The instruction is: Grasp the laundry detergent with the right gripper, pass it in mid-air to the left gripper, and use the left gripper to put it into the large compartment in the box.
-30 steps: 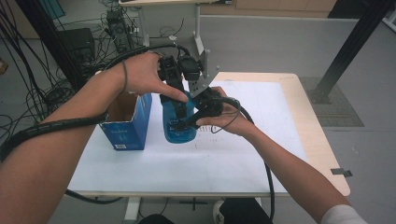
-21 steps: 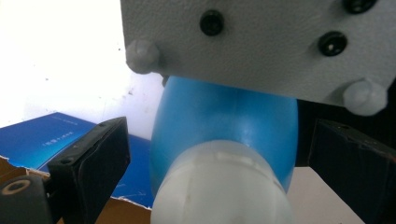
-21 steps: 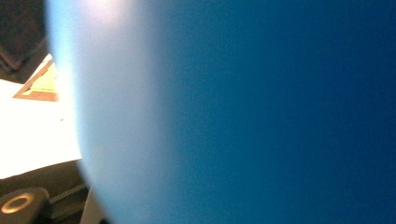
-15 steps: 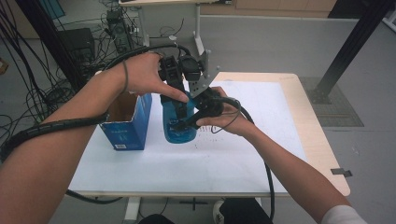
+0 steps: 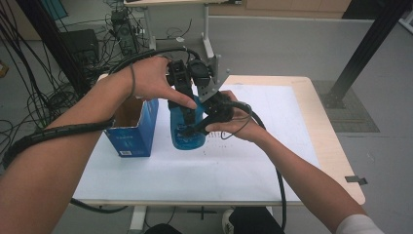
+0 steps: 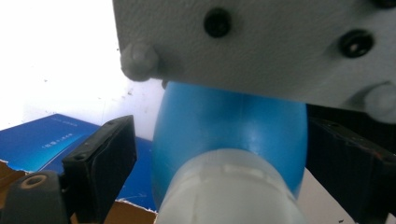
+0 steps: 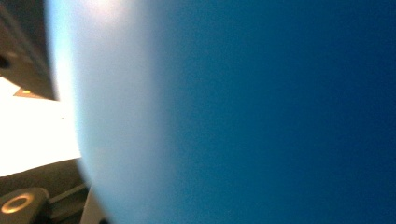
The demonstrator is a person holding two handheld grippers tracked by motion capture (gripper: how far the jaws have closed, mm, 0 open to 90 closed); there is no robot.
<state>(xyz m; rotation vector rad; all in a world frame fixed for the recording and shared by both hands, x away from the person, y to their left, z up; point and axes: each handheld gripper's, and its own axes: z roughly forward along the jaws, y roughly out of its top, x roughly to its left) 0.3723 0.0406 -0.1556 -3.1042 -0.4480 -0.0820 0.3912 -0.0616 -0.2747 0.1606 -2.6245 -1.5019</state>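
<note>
A blue bottle [image 5: 187, 131] with a white threaded neck [image 6: 233, 186] stands on the white tabletop [image 5: 272, 161]. My right gripper [image 5: 194, 128] comes in from the right and is shut on the bottle's body; in the right gripper view the blue wall [image 7: 261, 112] sits right against the camera. My left gripper [image 5: 187, 108] points down over the bottle's top. Its jaws have just been closing and stand on either side of the neck with a gap on each side [image 6: 229, 158].
An open blue cardboard box [image 5: 131, 131] stands just left of the bottle, its torn flap near the left jaw [image 6: 46, 144]. The right gripper's grey plate [image 6: 261, 42] hangs close above the bottle. Cables lie on the floor beyond the table's far left.
</note>
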